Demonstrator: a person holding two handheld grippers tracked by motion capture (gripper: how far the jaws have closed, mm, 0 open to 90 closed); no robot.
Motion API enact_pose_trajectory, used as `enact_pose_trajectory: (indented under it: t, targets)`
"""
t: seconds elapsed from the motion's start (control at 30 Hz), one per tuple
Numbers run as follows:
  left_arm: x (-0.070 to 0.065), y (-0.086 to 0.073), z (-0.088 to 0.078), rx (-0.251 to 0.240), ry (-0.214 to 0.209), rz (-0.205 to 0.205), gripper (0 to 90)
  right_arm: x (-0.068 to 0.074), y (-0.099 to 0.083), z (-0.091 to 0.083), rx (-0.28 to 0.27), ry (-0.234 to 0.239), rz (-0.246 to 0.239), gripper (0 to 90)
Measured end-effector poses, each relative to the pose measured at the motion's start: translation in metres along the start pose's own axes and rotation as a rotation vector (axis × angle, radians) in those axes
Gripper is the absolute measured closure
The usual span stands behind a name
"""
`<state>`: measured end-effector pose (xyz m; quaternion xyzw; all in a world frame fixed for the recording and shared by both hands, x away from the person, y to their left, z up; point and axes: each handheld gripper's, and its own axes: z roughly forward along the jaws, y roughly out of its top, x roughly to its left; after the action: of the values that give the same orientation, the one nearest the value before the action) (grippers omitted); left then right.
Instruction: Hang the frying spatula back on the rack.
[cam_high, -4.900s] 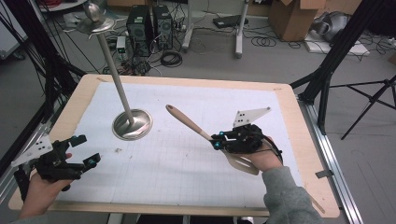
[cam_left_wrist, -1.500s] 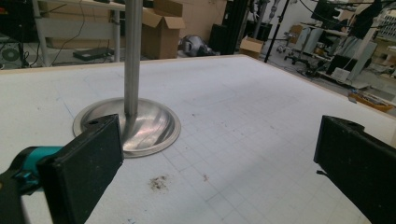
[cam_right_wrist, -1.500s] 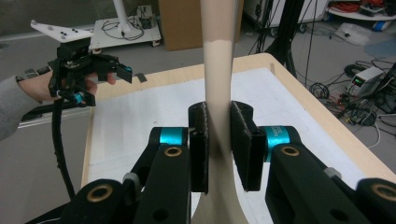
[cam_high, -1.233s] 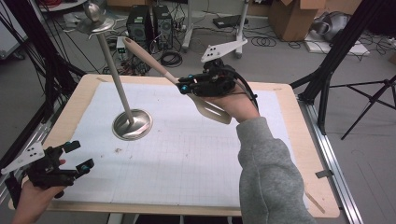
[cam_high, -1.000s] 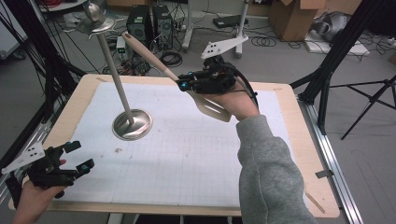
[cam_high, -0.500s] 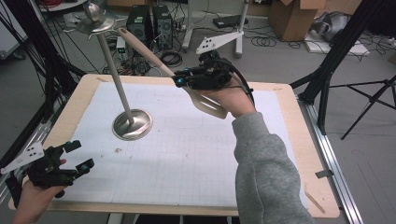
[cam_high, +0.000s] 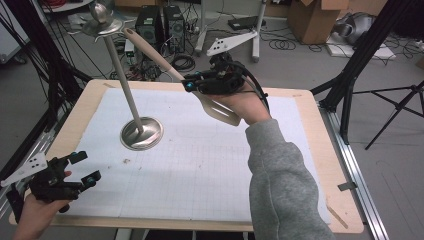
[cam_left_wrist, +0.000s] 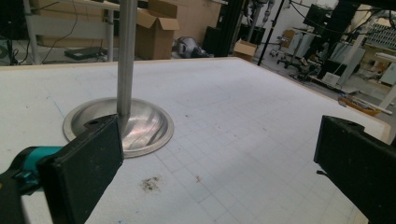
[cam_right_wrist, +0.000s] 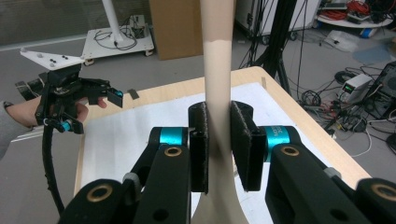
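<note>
A beige spatula (cam_high: 150, 52) is held in the air by my right gripper (cam_high: 190, 86), which is shut on its handle (cam_right_wrist: 217, 56). The blade (cam_high: 220, 111) hangs below the hand, and the handle tip points up and left, close to the hooked top (cam_high: 102, 22) of a metal stand. The stand's pole (cam_high: 122, 85) rises tilted from a round base (cam_high: 141, 133) on the white grid sheet. My left gripper (cam_high: 82, 167) rests open at the table's near left corner with nothing between its jaws. In the left gripper view it (cam_left_wrist: 215, 172) faces the stand base (cam_left_wrist: 119, 126).
The wooden table (cam_high: 330, 165) is covered by a white grid sheet (cam_high: 190, 170). Behind the far edge lie cables, boxes and black tripod legs (cam_high: 350, 90). A grey sleeve (cam_high: 285, 185) crosses the right half of the table.
My right gripper has lifted the spatula off the table and carried it toward the far edge; in the last second it drifted slightly left, toward the stand's top. The left gripper stays put.
</note>
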<state>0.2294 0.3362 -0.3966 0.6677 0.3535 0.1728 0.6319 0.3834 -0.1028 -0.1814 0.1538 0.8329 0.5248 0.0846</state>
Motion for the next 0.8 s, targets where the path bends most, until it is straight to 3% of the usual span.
enact_pose_trajectory:
  t: [0.8]
  targets:
    - [-0.002, -0.001, 0.002, 0.012, 0.003, 0.008, 1.9, -0.003, -0.002, 0.011, 0.002, 0.002, 0.016, 78.0]
